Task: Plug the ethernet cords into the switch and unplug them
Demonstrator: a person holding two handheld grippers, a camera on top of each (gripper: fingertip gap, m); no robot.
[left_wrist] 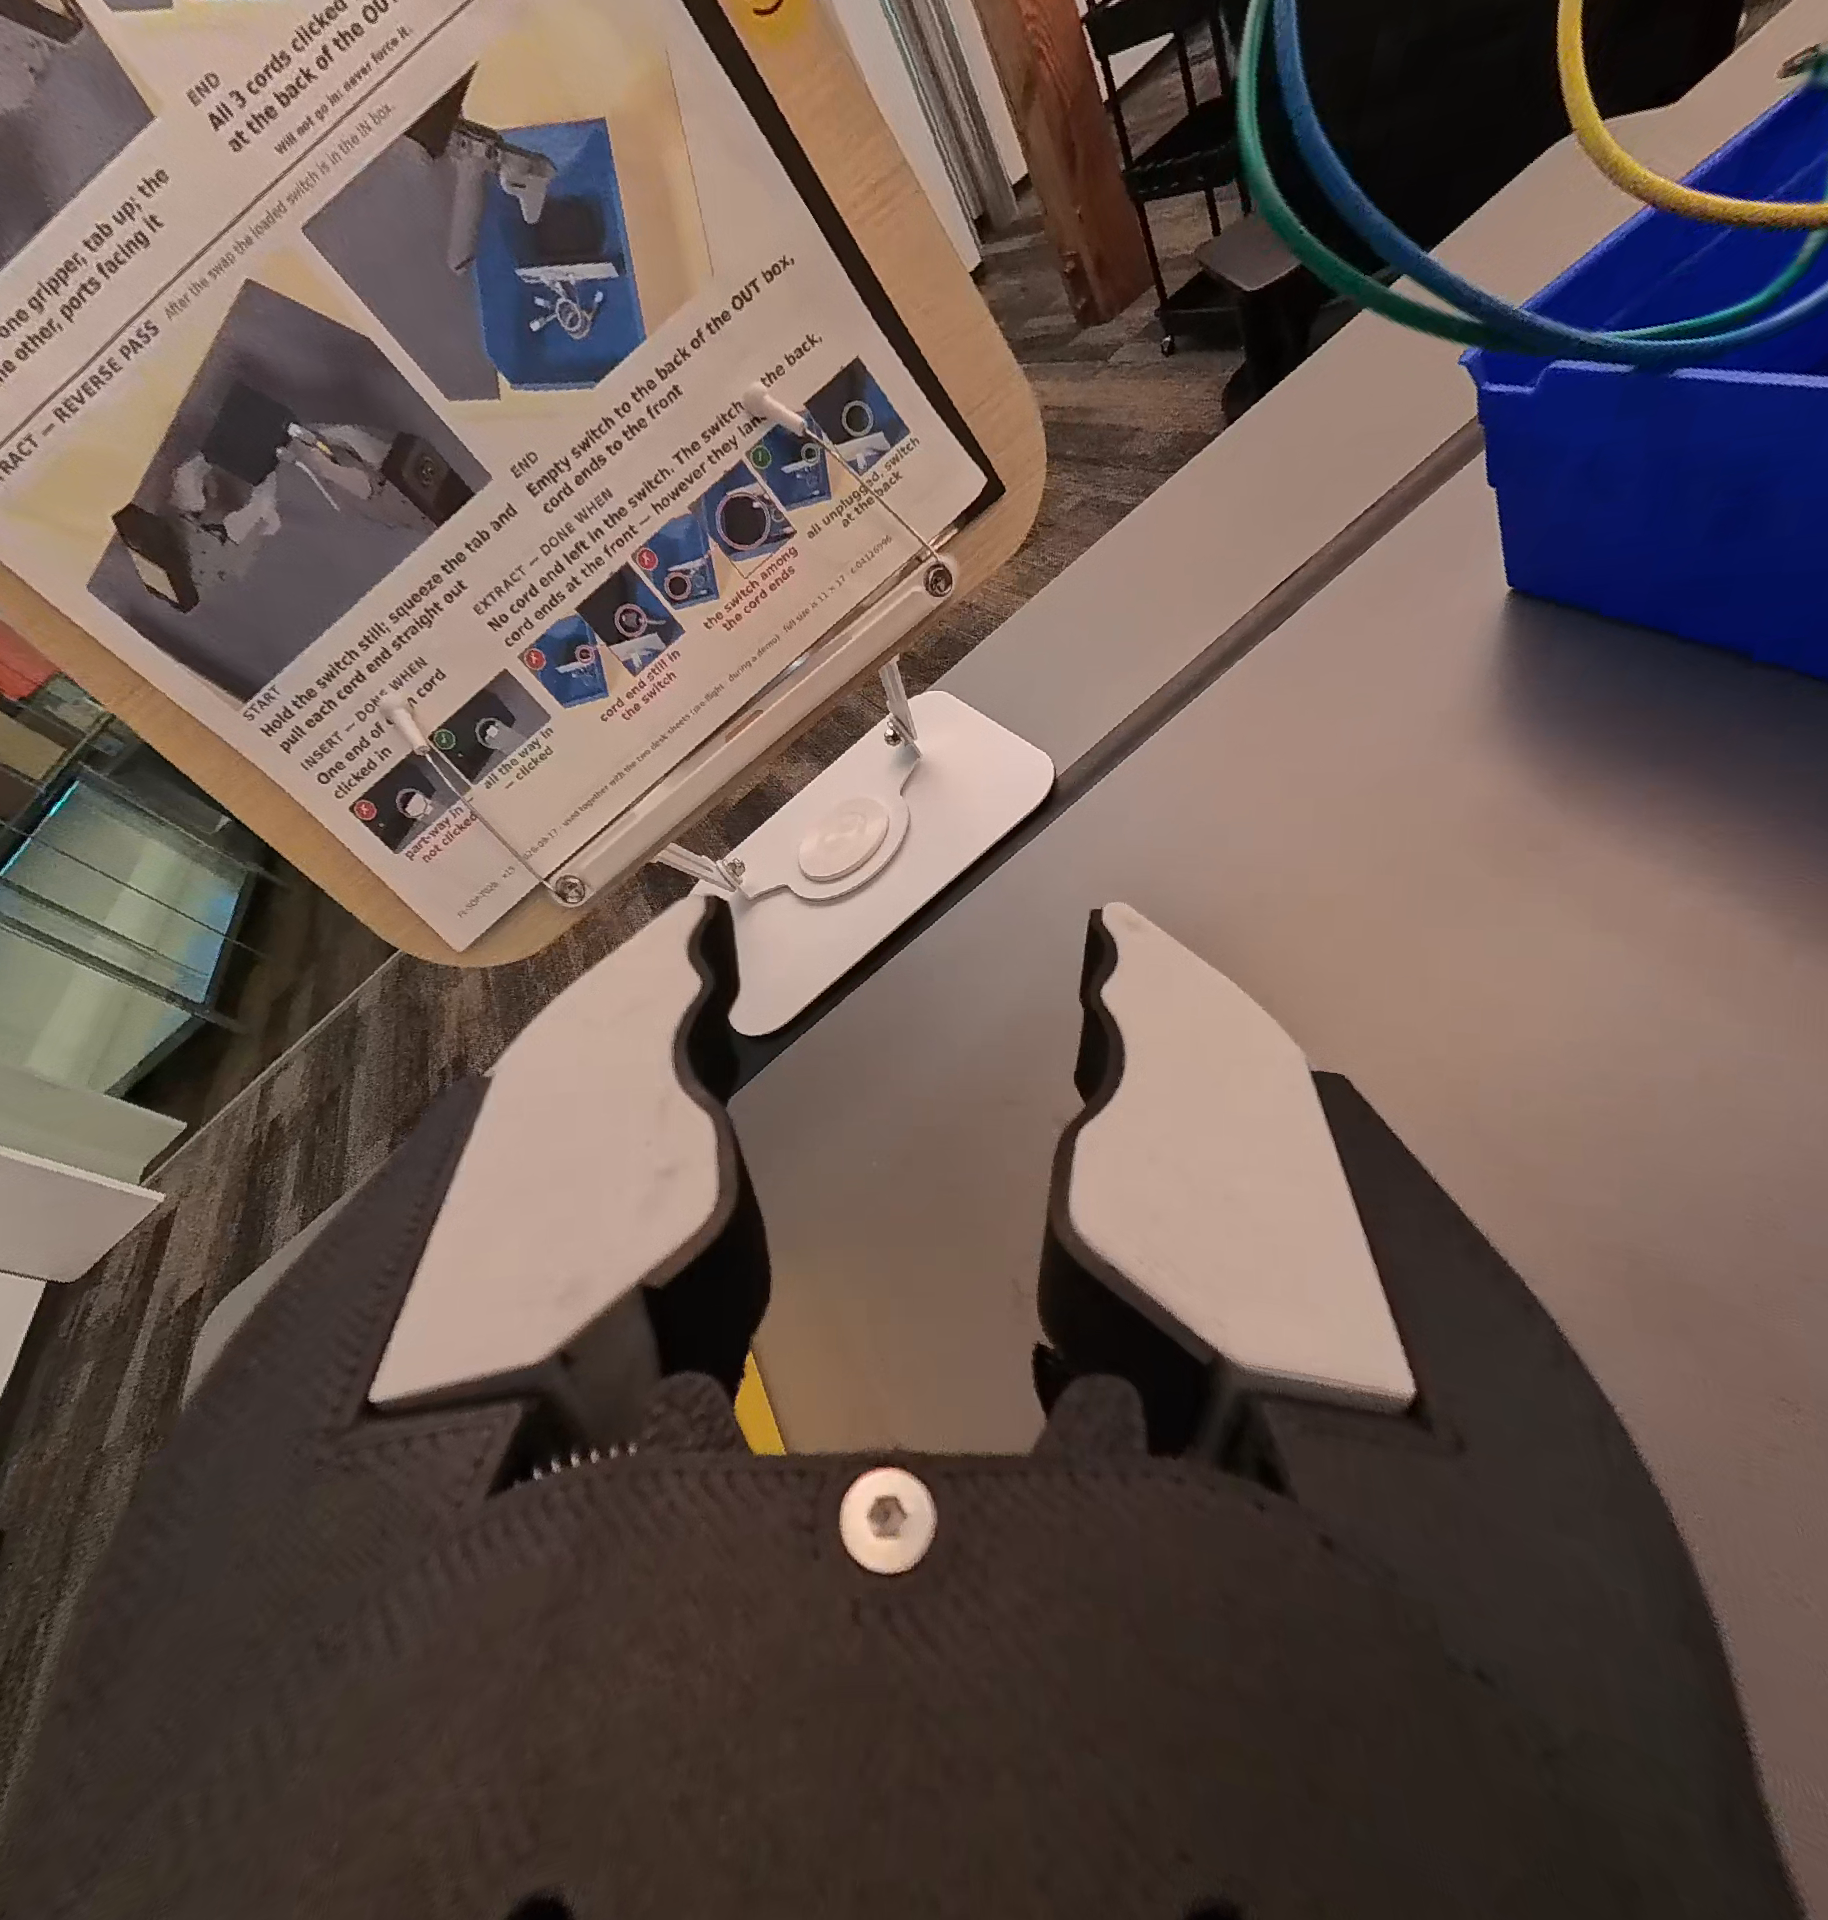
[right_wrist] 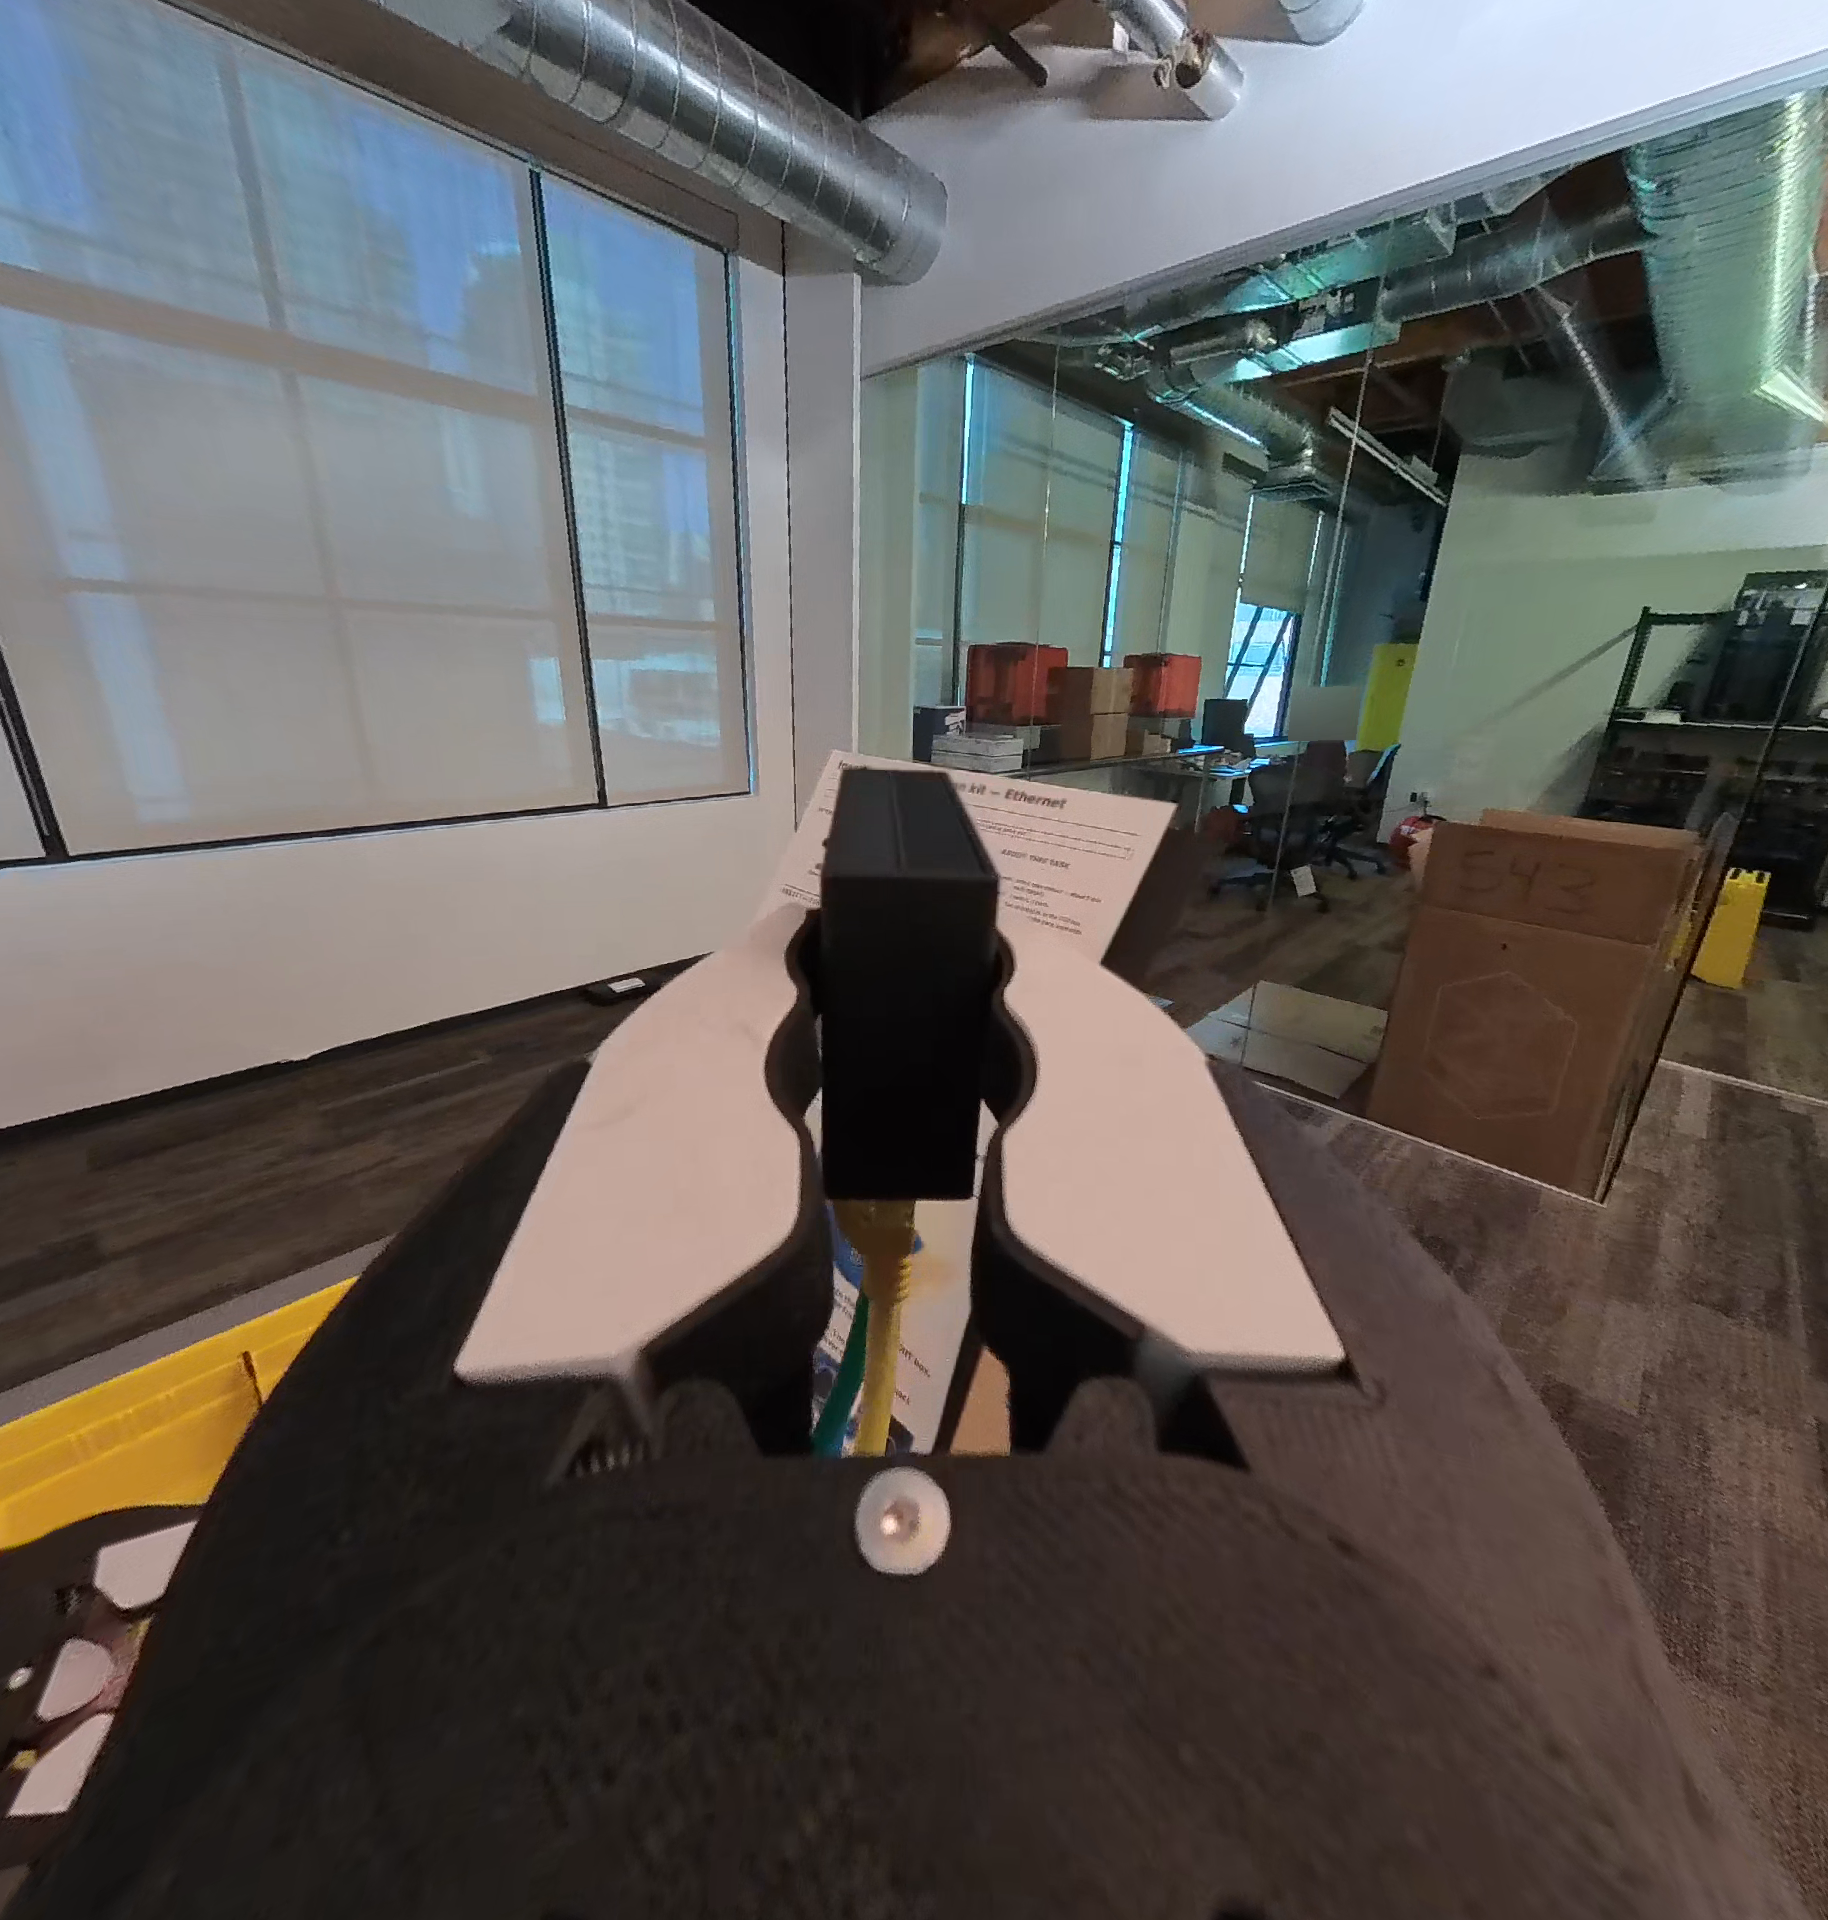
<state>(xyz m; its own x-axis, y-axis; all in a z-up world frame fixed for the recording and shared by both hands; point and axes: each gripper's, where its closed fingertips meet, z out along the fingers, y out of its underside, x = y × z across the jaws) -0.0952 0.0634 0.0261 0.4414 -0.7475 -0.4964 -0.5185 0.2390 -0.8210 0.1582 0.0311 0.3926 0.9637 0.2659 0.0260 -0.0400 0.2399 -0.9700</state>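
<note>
Black boxy plastic switch (right_wrist: 908, 997), yellow cord (right_wrist: 882, 1340) plugged in, pinched aloft in right tongs (right_wrist: 902, 971); left tongs (left_wrist: 902, 925) spread empty over grey counter (left_wrist: 1409, 935), risking dangling cords snagging.

an office turned workshop. exposed silver ducts (right_wrist: 723, 114) run overhead, above the right claw (right_wrist: 902, 971); beyond it to the right a glass partition (right_wrist: 1305, 644) shows office chairs (right_wrist: 1294, 821), cardboard boxes (right_wrist: 1523, 997) and metal shelving (right_wrist: 1741, 748). ahead of the left claw (right_wrist: 48, 1704), an instruction sheet on a stand (left_wrist: 494, 457) and a blue bin (left_wrist: 1699, 457) sit on a grey tabletop (left_wrist: 1409, 935).
</note>
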